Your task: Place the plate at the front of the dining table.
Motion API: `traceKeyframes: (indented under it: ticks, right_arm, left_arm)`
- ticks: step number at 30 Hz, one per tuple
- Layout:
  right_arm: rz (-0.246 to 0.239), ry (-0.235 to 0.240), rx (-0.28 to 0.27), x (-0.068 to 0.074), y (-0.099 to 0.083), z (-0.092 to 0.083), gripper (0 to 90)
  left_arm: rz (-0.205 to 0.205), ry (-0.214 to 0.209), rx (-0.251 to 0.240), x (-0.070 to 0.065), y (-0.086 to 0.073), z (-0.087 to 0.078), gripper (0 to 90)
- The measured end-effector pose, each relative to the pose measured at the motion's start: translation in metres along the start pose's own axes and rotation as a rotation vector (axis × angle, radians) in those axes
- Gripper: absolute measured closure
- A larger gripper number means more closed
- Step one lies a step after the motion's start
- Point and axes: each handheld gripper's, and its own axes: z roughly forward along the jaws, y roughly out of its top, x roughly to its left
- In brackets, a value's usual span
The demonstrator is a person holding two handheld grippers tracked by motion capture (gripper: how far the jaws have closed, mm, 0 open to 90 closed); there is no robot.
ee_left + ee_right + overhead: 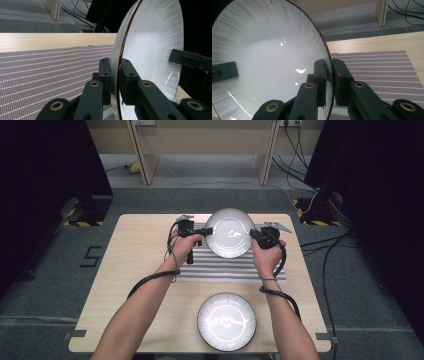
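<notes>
In the high view, a white plate (229, 233) with a dark rim is held up over the far edge of a striped placemat (227, 266), near the far edge of the wooden table (135, 270) and about midway between its far corners. The left gripper (204, 232) clamps the plate's left rim and the right gripper (252, 234) clamps its right rim, each in one of the person's hands, with the forearms coming in from the near edge. A second white plate (226, 321) lies flat on the table close to the near edge, apart from the mat. In the left gripper view, the plate (152, 40) stands on edge, its dark rim running down between the left gripper (115, 75), whose two black jaws are drawn in narrow and press on the rim from both sides. The mat (45, 72) spreads out to the left with bare table (50, 41) beyond it, and the other gripper's jaw shows at the plate's far rim. In the right gripper view, the plate (269, 57) rises to the left with its inner face in sight, and the right gripper (329, 77) has its jaws narrow and closed on the rim, one pad on each face. The mat (377, 67) lies to the right on the table (374, 42).
</notes>
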Motion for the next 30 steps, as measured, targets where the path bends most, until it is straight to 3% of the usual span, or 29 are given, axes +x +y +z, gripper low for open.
traceKeyframes:
  ticks: [30]
  right_arm:
    - [0.024, -0.008, 0.059, -0.002, -0.011, 0.015, 82.1]
  left_arm:
    - [-0.030, 0.036, 0.037, 0.009, -0.010, 0.006, 80.3]
